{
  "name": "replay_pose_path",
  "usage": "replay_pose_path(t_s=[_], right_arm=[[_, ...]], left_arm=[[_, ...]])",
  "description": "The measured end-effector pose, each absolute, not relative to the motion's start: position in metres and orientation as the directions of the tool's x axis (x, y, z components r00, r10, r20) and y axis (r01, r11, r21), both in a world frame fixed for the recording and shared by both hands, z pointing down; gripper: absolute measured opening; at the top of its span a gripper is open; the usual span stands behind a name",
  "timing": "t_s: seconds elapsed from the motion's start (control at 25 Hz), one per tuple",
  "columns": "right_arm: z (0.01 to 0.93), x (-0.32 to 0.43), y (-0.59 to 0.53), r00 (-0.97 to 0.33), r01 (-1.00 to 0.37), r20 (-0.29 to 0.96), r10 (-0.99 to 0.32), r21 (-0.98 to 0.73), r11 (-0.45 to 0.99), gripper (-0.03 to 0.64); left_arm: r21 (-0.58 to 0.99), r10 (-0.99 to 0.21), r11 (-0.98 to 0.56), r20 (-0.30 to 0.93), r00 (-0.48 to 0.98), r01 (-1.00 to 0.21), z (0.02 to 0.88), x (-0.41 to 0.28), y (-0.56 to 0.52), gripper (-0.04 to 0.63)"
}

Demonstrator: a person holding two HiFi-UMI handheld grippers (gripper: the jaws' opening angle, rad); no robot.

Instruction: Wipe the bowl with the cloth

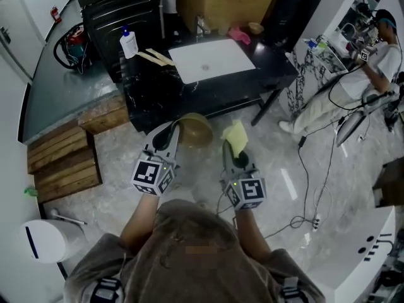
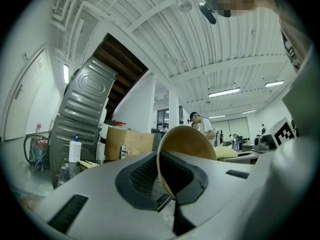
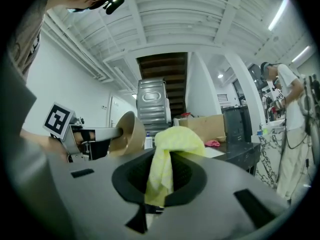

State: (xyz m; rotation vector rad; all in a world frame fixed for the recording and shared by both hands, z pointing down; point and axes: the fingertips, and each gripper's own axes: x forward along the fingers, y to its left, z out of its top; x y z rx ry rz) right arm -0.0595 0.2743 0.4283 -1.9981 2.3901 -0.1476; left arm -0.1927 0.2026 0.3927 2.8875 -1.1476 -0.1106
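Observation:
A tan bowl (image 1: 196, 129) hangs in the air in front of the black table, its rim pinched by my left gripper (image 1: 172, 133), which is shut on it. In the left gripper view the bowl (image 2: 186, 145) stands on edge between the jaws. A yellow cloth (image 1: 235, 137) is held by my right gripper (image 1: 228, 149), shut on it, just right of the bowl. The right gripper view shows the cloth (image 3: 170, 156) bunched between the jaws, with the bowl (image 3: 126, 133) to its left, a small gap apart.
A black table (image 1: 208, 87) ahead carries a white board (image 1: 211, 60), a white bottle (image 1: 129, 43), a cardboard box (image 1: 222, 2) and a pink item (image 1: 240, 35). Wooden pallets (image 1: 63, 160) lie left. A person (image 1: 353, 81) stands at the right among floor cables (image 1: 309, 188).

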Motion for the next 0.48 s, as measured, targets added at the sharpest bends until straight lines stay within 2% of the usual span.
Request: replay_pose_path(t_s=[0.48], right_arm=[[0.436,-0.016,0.216,-0.193,-0.979,0.054,-0.98,-0.072,0.189,0.021]], left_arm=[[0.06,-0.701,-0.713,-0.068,0.71,-0.698,0.397,-0.148,0.132,0.021]])
